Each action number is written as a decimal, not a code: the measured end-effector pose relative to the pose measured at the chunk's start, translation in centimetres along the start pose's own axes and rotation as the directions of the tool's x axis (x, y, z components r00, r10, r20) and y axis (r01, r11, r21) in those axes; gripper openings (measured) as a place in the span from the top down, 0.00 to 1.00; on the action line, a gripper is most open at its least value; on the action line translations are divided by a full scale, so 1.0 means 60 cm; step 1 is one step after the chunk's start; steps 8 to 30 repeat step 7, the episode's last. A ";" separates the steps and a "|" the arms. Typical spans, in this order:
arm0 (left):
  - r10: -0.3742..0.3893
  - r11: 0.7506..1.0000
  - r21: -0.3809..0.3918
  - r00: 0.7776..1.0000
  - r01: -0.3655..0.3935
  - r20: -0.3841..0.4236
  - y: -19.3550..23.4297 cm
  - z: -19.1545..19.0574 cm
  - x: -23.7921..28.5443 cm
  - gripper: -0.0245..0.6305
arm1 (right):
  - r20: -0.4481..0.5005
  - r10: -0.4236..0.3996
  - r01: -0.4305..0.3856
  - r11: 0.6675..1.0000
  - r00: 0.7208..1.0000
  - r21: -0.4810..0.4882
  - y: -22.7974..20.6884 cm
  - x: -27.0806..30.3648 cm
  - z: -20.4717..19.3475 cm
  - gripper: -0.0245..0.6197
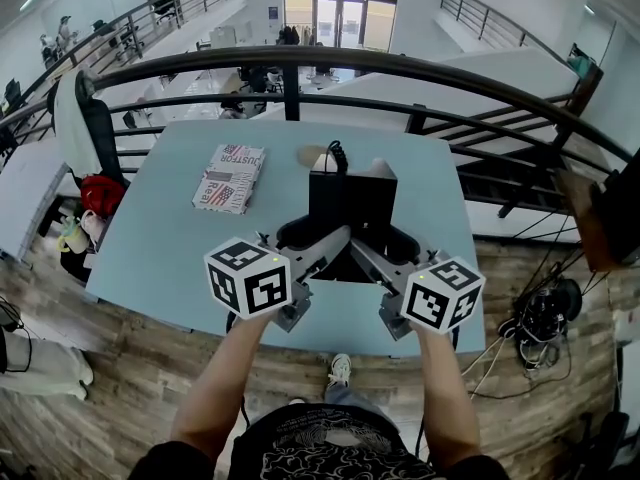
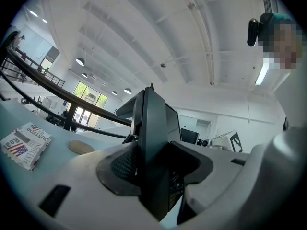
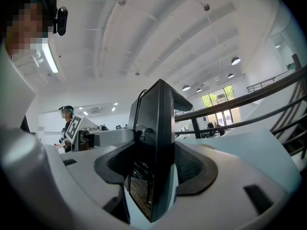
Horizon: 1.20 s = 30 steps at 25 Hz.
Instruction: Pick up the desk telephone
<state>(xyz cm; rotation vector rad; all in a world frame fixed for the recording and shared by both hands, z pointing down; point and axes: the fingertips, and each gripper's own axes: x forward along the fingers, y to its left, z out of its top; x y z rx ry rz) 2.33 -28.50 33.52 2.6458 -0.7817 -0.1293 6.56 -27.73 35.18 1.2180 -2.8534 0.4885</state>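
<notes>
The black desk telephone stands tilted on edge over the light blue table, its cord rising at the back. My left gripper is shut on the telephone's left edge, and my right gripper is shut on its right edge. In the left gripper view the telephone's thin edge fills the gap of the left gripper, with both pads pressed on it. The right gripper view shows the same: the telephone is clamped in the right gripper. Whether the base touches the table is hidden.
A flag-printed book lies on the table at the left, with a round wooden coaster behind the telephone. A dark railing runs past the table's far edge. A chair with a white jacket and a red bag stand at the left.
</notes>
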 end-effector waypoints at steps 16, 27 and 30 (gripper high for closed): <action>0.000 1.000 -0.008 1.000 0.000 -0.004 0.006 0.007 0.000 0.65 | -0.006 -0.002 0.002 1.000 1.000 0.004 0.001 0.008 0.006 0.57; 0.000 1.000 -0.008 1.000 0.000 -0.004 0.006 0.007 0.000 0.65 | -0.006 -0.002 0.002 1.000 1.000 0.004 0.001 0.008 0.006 0.57; 0.000 1.000 -0.008 1.000 0.000 -0.004 0.006 0.007 0.000 0.65 | -0.006 -0.002 0.002 1.000 1.000 0.004 0.001 0.008 0.006 0.57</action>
